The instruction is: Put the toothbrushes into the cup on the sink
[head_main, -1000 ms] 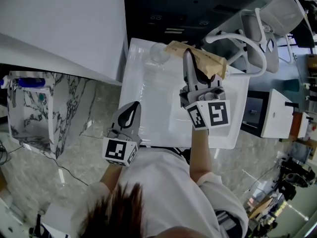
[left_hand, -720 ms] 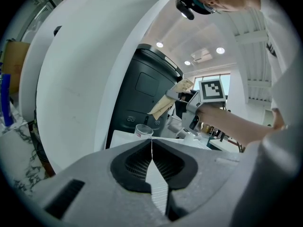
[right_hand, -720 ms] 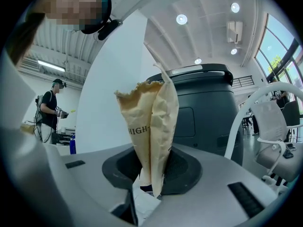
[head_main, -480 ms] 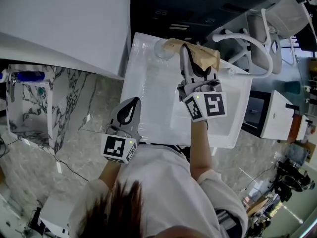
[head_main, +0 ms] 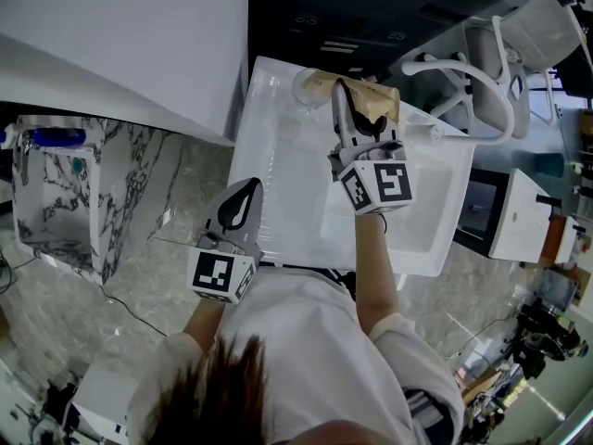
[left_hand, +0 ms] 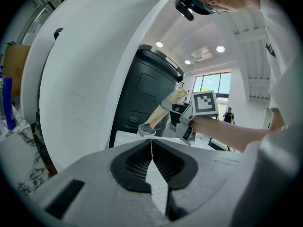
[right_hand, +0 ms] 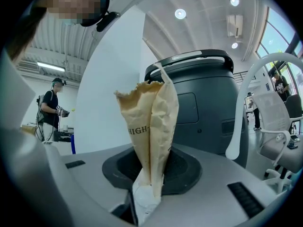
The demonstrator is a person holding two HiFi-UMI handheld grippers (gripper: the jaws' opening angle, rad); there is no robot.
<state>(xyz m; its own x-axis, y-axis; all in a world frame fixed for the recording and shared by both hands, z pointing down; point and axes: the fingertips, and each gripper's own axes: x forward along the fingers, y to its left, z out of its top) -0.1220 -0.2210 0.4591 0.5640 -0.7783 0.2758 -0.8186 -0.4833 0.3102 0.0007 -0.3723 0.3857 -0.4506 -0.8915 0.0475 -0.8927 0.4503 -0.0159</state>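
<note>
A clear cup (head_main: 309, 89) stands at the far edge of the white sink (head_main: 283, 188). My right gripper (head_main: 355, 117) is shut on a tan paper toothbrush pack (head_main: 372, 101), which juts out past its jaws just right of the cup. In the right gripper view the pack (right_hand: 152, 126) stands upright, pinched at its white lower end by the right gripper (right_hand: 146, 195). My left gripper (head_main: 246, 189) hovers at the sink's near left edge. Its jaws meet with nothing between them. The left gripper view looks past the left gripper (left_hand: 152, 151) to the cup (left_hand: 146, 130) and the pack (left_hand: 166, 107) beyond.
A dark grey bin (right_hand: 203, 103) stands behind the sink. A white chair (head_main: 486, 58) is at the right. A marble-patterned stand (head_main: 65, 202) with a blue item sits at the left. A white curved panel (head_main: 111, 35) runs along the sink's left side.
My right gripper has shifted a little with the pack, up and left in the head view, closer to the cup. The left gripper has stayed put.
</note>
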